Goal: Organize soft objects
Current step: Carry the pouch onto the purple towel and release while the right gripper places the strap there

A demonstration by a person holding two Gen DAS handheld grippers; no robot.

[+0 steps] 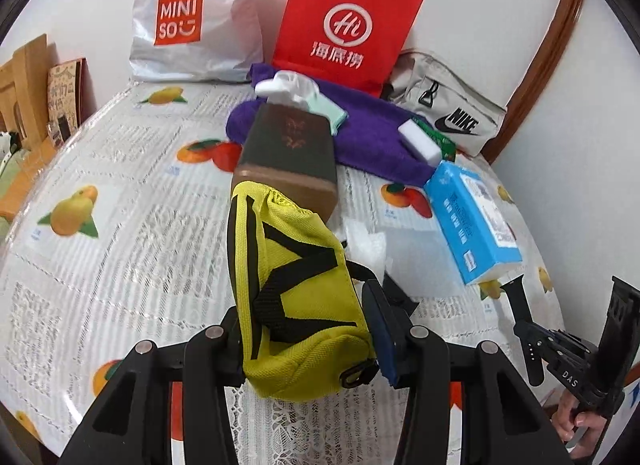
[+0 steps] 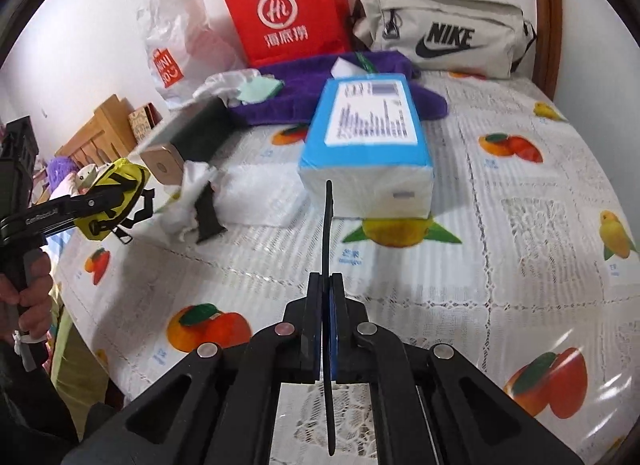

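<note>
— Gripping what, exactly, is the left claw [image 1: 308, 329]?

— It is clamped on a yellow fabric pouch with black straps [image 1: 296, 285], pinched between both fingers and lifted off the table with the fruit-print lace cover [image 1: 120, 225]. From the right wrist view the same pouch [image 2: 116, 193] hangs at the far left, clear of the cover.

— And the right claw [image 2: 329, 305]?

— Its fingers are pressed nearly together on a thin black watch strap [image 2: 329, 249], which sticks out forward past the tips and also trails back between the arms. The left view shows that strap [image 1: 524, 329] held edge-up at the lower right.

— Where are the other soft things?

— A purple towel [image 1: 372, 133] lies at the back of the table, with a white sponge block [image 1: 420, 141] and a white and mint cloth [image 1: 304, 97] resting on it. A blue and white wrapped tissue pack [image 2: 368, 133] sits just in front of the towel. A dark green and brown box [image 1: 288, 161] lies beside it, and a second black strap piece [image 2: 208, 213] rests on crumpled white wrapping [image 2: 248, 193] between them.

— Behind all that?

— A red paper shopping bag [image 1: 344, 21], a white Miniso plastic bag [image 1: 188, 21] and a beige Nike waist bag [image 2: 440, 37] stand against the wall.
</note>
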